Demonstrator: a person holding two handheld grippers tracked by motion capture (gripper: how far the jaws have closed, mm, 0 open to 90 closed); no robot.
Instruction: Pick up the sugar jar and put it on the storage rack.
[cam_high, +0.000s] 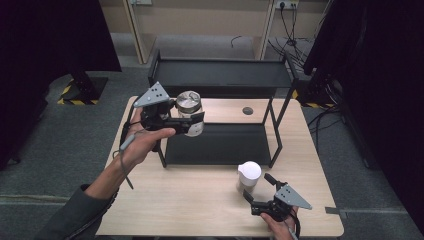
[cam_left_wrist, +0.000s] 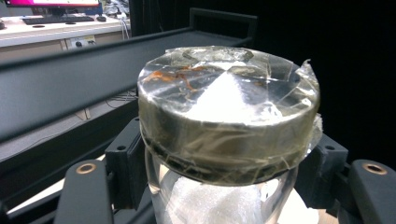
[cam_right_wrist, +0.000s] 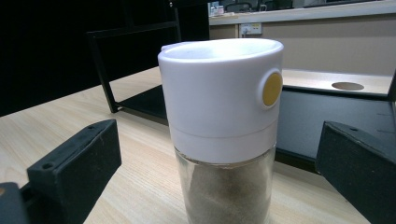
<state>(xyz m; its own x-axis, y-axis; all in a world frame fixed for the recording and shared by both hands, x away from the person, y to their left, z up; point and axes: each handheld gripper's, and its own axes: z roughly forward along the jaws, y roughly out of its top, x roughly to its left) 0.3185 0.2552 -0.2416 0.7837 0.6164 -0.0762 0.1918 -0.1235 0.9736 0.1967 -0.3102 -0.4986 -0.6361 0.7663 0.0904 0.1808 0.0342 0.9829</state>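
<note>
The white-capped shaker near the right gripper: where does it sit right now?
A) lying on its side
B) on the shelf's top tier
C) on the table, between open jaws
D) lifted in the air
C: the shaker stands upright on the table, the right gripper jaws apart from it.

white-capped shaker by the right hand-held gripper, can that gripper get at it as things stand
Probably yes. The right hand-held gripper has its jaws open with the white-capped shaker standing upright on the table between them, apart from both pads, and nothing blocks the way.

Black tongs (cam_high: 196, 123) at left, grey three-cornered plate with small holes on top; matching tongs (cam_high: 257, 188) near right; grey-green sleeve (cam_high: 75, 212); thin grey cable (cam_high: 124, 167) trailing.
</note>
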